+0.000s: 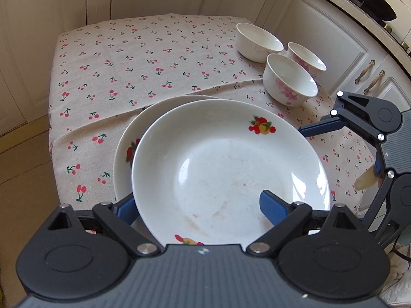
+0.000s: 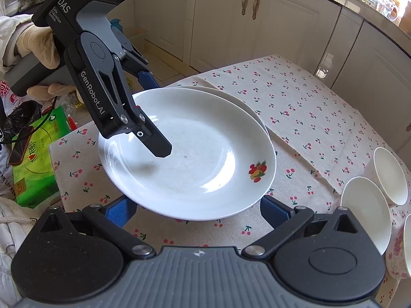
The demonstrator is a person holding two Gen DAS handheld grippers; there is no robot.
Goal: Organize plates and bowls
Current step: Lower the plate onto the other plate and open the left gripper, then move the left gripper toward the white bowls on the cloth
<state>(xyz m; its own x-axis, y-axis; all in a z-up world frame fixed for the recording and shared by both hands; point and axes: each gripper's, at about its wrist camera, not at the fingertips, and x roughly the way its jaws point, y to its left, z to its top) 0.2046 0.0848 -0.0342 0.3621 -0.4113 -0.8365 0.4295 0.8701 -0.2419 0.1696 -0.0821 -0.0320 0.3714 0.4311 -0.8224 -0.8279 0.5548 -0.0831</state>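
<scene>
Well, the worktop [image 1: 133,59] under its cherry-print cloth carries everything: two plates near the front edge and three bowls off to the far right. The top plate [image 1: 231,169] hangs over the lower plate [image 1: 123,138], shifted to the right and seemingly tilted, so the pair is not yet squarely stacked. The left hand-held gripper [image 1: 197,208] straddles the top plate's near rim, one blue finger under the left edge and the other over the inside; whether it is truly pinching the rim I cannot tell. From the right wrist view, its black finger reaches down into the plate's well. The right hand-held gripper [image 2: 197,209] waits with fingers spread wide, holding nothing, just at the plate's near edge.

To stack this well, I'd judge the plate should be lowered level and slid left until its rim sits centred over the one beneath, released only once it rests flat, since glazed china slips easily. The three bowls, largest bowl [image 1: 259,42], middle bowl [image 1: 290,79] and small bowl [image 1: 307,60], sit touching or nearly so, un-nested
</scene>
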